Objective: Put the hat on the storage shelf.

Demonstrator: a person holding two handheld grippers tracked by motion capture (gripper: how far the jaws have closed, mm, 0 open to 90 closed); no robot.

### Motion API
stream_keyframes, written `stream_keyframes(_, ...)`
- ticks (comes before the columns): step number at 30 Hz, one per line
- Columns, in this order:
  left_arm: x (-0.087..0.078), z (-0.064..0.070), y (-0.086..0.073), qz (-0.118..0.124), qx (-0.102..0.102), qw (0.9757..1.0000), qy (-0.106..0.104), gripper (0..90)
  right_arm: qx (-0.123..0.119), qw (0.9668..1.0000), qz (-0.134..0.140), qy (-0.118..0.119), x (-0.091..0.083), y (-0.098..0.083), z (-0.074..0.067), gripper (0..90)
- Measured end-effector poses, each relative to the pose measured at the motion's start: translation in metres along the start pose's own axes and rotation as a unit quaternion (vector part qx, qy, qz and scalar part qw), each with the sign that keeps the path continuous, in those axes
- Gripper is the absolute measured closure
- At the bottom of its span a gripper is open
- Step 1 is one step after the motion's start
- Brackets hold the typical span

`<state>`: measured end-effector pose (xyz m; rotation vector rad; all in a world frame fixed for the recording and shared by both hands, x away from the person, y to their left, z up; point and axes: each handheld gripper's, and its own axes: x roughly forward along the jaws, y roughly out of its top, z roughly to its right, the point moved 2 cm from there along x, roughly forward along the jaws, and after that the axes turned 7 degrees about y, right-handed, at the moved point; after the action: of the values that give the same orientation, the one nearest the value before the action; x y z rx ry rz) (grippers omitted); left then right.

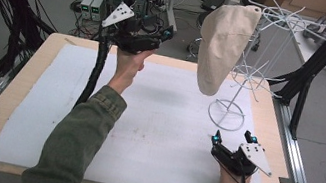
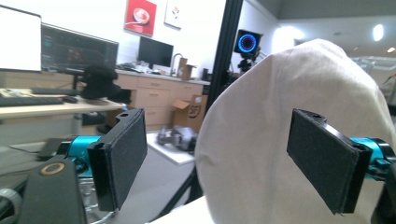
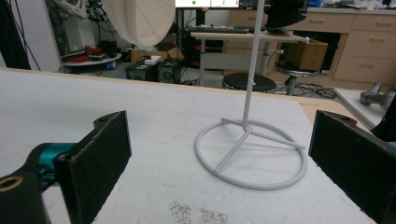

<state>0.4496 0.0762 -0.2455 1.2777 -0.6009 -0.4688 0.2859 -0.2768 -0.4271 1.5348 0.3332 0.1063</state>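
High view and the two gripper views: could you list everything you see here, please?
Cap: one, cream, hanging on the stand's upper hooks.
Wire stand: one, white, far right of the mat, ring base flat.
Mat: one, pale grey, covering the tabletop.
Table: one, light wood.
Left gripper: one, black, raised beside the cap, jaws open and apart from it.
Right gripper: one, black, low near the stand's base, jaws open and holding nothing.
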Motion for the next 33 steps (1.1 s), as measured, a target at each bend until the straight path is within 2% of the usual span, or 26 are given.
stream_keyframes(2,-0.009,-0.002,0.001,0.0,0.013,0.9999,0.008,20.3,-0.001,1.0,-0.001,0.0,0.0,0.0,0.0,4.8)
stream_keyframes(5,-0.02,-0.004,0.002,0.002,0.023,0.9996,0.013,20.3,-0.004,1.0,0.0,0.0,0.0,0.0,0.0,4.9)
stream_keyframes(8,-0.032,-0.006,0.005,0.005,0.041,0.999,0.016,19.8,-0.003,1.0,-0.001,0.002,0.001,0.0,-0.001,4.9)
stream_keyframes(12,-0.049,-0.008,0.008,0.006,0.052,0.9984,0.019,19.8,-0.006,1.0,-0.002,0.002,0.001,0.0,-0.002,4.8)
stream_keyframes(15,-0.061,-0.011,0.01,0.01,0.062,0.9975,0.033,19.8,-0.006,1.0,-0.001,0.001,0.001,0.001,-0.002,4.8)
stream_keyframes(25,-0.101,-0.029,0.004,0.012,0.065,0.995,0.074,19.8,-0.003,1.0,-0.002,0.003,0.001,0.0,-0.002,4.9)
stream_keyframes(33,-0.135,-0.046,-0.014,0.013,0.06,0.9917,0.113,19.6,-0.001,1.0,-0.001,0.003,0.002,0.0,-0.002,4.8)
